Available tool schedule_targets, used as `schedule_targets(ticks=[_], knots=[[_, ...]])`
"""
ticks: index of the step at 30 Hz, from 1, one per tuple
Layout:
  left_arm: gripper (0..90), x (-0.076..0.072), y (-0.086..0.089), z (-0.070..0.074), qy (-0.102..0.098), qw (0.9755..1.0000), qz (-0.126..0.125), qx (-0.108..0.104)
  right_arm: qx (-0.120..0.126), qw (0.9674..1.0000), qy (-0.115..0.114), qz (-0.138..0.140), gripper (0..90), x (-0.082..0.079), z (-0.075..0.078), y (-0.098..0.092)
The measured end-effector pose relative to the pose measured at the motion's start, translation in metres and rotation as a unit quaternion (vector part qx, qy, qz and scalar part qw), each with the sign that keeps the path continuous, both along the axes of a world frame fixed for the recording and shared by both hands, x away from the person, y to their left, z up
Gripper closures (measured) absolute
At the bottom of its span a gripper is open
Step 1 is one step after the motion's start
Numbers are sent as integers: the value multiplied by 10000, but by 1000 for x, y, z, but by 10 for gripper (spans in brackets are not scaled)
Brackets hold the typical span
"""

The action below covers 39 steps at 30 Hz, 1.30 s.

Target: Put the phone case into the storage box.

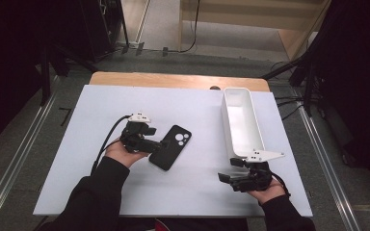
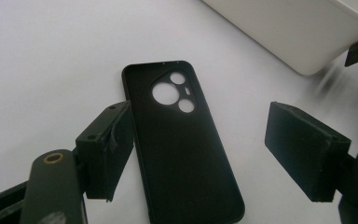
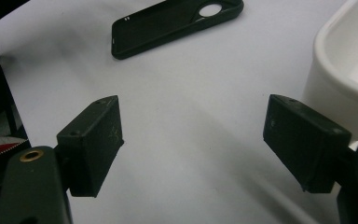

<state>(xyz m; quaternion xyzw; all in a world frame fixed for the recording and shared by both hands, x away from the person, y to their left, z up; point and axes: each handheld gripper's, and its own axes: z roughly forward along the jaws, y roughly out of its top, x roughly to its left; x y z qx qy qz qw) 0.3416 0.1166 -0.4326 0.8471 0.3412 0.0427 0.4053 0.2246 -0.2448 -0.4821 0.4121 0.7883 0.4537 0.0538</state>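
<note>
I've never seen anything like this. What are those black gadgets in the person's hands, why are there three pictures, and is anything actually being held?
A person sits at a white table with a hand-held two-jaw gripper in each hand. The high view looks down from above: the left gripper is at the left, the right gripper at the right. The other two pictures come from small cameras riding on each gripper, looking along its black jaws. On the table lie a black phone case, inside up, and a long white bin. Nothing is held: both grippers stand open. The left one has the case between its jaws without squeezing it; the right one waits over bare table beside the bin.
</note>
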Motion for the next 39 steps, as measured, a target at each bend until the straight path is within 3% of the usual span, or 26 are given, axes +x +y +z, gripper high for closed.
schedule_targets(ticks=[9, 13, 16, 25, 30, 32, 39], knots=[[234, 4, -13, -5, -23, 9997, 235, 25, -4, 10000, 10, -9, 181, 0, 0, 0], [229, 4, -17, -7, -79, 9989, 454, 102, -2, 10000, 8, -11, 181, -1, 0, 0], [228, 4, -19, -7, -126, 9982, 591, 25, -1, 10000, 12, -8, 181, -1, 0, 0], [134, 1, -29, -13, -135, 9974, 712, -50, -8, 10000, -4, -11, 181, 0, 0, 0], [102, 0, -34, -18, -178, 9965, 810, 100, -17, 10000, -31, -14, 181, -1, 0, 0], [0, 1, -36, -22, -141, 9963, 816, 222, -24, 10000, -39, -6, 181, 0, 0, 0], [0, -1, -39, -29, -189, 9946, 1005, 182, -17, 10000, -38, -5, 181, -1, 0, 0]])
